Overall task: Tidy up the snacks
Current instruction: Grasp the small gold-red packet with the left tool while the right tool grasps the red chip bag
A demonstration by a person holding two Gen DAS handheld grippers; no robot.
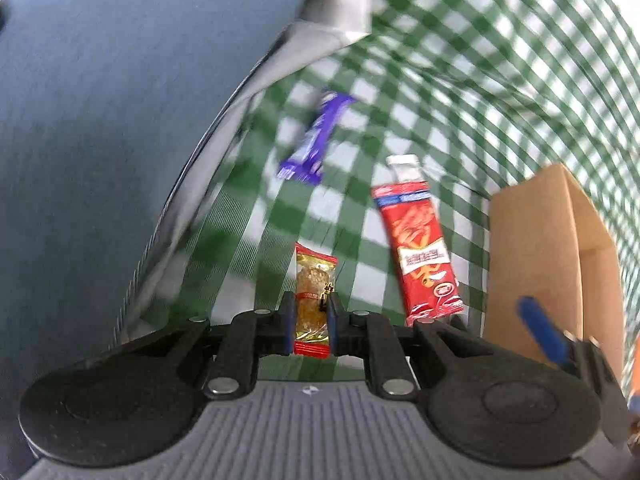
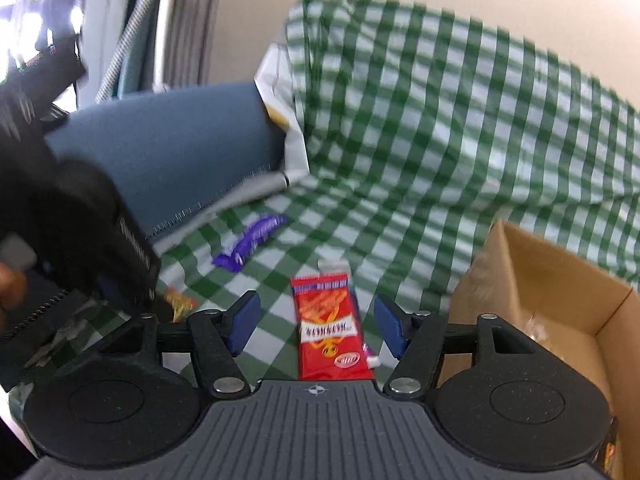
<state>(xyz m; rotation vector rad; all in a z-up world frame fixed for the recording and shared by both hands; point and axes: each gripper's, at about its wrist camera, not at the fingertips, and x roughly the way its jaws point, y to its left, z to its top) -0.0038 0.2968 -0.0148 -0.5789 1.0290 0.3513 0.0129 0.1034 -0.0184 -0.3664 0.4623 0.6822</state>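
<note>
My left gripper [image 1: 311, 316] is shut on a small gold-and-red wrapped snack [image 1: 313, 298], held above the green checked cloth [image 1: 460, 80]. A red snack packet [image 1: 418, 244] lies to its right and a purple bar [image 1: 314, 140] lies farther off. My right gripper [image 2: 318, 326] is open and hovers over the red packet [image 2: 330, 328], which lies between its fingers. The purple bar [image 2: 250, 246] lies beyond to the left. The left gripper body shows at the left of the right wrist view, with the gold snack [image 2: 180, 304] partly hidden under it. A cardboard box [image 2: 560, 312] stands open at the right.
The cardboard box [image 1: 556, 264] stands right of the red packet. A blue cushion [image 1: 120, 120] borders the cloth on the left, also in the right wrist view [image 2: 172, 152]. The cloth rises up a backrest behind [image 2: 440, 100]. The right gripper's blue fingertip [image 1: 540, 332] shows at the right edge.
</note>
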